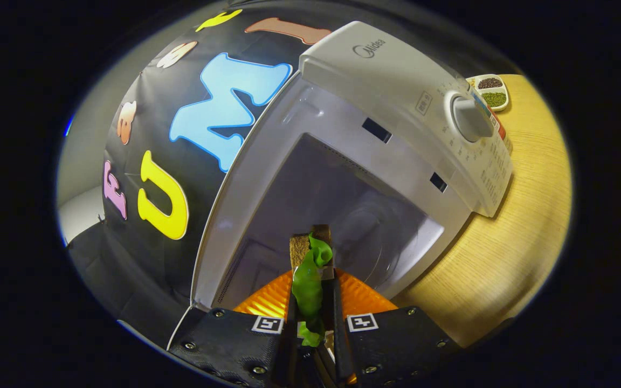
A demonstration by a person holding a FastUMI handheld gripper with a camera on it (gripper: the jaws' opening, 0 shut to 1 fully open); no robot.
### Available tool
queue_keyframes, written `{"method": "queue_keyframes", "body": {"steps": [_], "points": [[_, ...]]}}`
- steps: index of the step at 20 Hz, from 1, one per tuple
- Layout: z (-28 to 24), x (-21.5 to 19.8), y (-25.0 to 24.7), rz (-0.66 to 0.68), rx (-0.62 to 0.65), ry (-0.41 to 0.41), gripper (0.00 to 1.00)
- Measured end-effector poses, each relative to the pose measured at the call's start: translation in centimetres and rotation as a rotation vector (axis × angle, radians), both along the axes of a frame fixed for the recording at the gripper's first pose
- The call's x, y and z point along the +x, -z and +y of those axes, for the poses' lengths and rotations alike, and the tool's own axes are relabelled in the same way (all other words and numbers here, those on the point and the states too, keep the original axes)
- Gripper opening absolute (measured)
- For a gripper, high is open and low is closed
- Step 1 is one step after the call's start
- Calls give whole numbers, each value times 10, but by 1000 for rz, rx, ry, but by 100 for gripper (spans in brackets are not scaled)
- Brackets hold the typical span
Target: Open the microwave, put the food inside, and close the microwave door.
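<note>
A: Gripper view: gripper (313, 302) nearly closed, both fingers pinching the food (309, 280), a sandwich with soft green leaf.

B: Location?

A: Between the fingers, just ahead of the open microwave (343, 178) cavity. Looks light and squashy; hold it by the bread edges.

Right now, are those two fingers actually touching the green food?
Touching. The gripper view shows both fingers pressed against the sides of the green food, no gap, holding it before the open microwave.
</note>
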State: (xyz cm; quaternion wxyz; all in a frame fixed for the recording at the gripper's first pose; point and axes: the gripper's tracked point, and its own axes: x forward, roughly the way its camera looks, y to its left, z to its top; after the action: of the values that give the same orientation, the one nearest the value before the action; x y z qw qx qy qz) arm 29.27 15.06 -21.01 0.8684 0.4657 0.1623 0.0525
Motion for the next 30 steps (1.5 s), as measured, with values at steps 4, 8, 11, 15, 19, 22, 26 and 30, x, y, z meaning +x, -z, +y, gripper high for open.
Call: {"method": "queue_keyframes", "body": {"steps": [4,8,11,15,19,22,26,30], "points": [[1,17,12,17,18,19,28],[3,26,24,28,-22,39,29],[-2,29,37,82,-76,51,42],[-3,21,39,114,-108,24,81],[-16,7,39,146,-187,15,97],[-27,-5,25,128,-245,15,97],[-32,-32,-1,89,-308,-14,97],[-37,-70,-32,37,-378,-38,97]]}}
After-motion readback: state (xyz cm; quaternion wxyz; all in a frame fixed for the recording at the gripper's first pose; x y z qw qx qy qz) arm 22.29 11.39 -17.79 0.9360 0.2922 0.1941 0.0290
